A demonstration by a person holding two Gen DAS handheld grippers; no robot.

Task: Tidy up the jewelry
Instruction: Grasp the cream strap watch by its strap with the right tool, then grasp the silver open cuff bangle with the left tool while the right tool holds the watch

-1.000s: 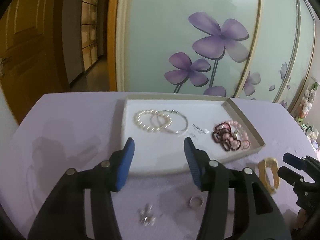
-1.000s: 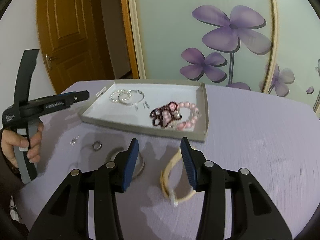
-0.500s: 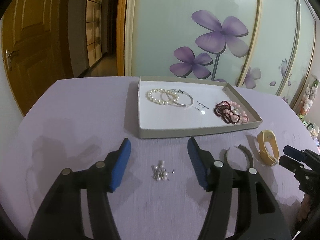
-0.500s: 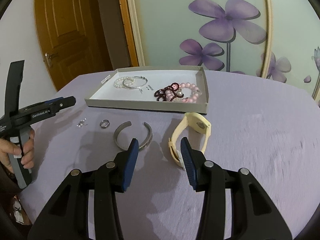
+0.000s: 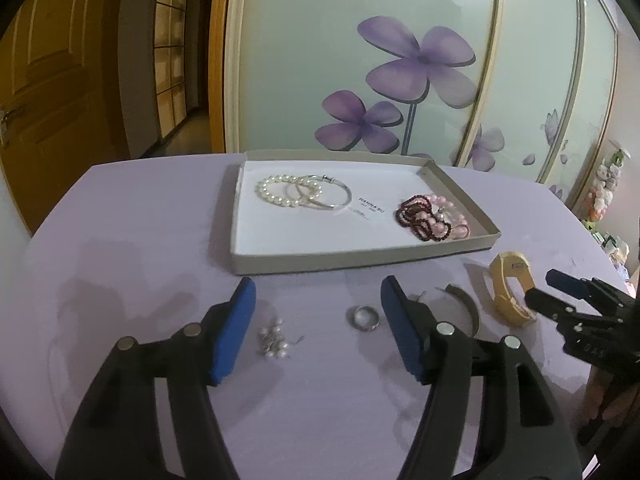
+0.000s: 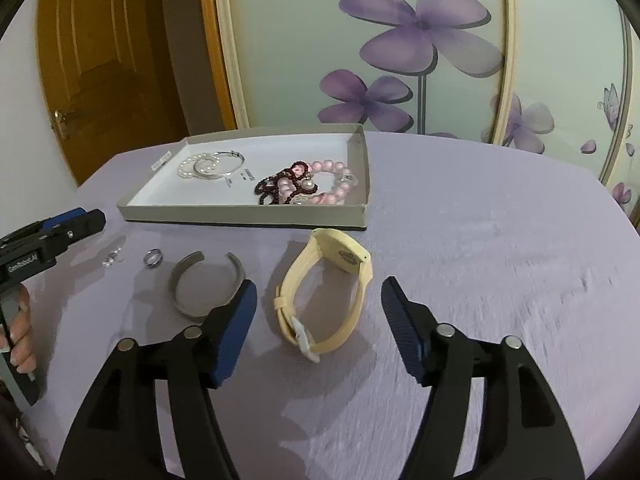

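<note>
A shallow grey tray on the lilac table holds a pearl bracelet, a silver bangle and dark red and pink bead bracelets. In front of the tray lie small pearl earrings, a silver ring, an open grey cuff and a yellow watch. My left gripper is open above the earrings and ring. My right gripper is open, with the watch between its fingers.
The round table has a lilac cloth. A flower-painted sliding panel stands behind it and a wooden door at the left. The table edge curves close on the left and right.
Both grippers pulled back from the tray, then came forward a little. The left one now frames the earrings and ring. The right one opened wider and the watch sits between its fingers.
</note>
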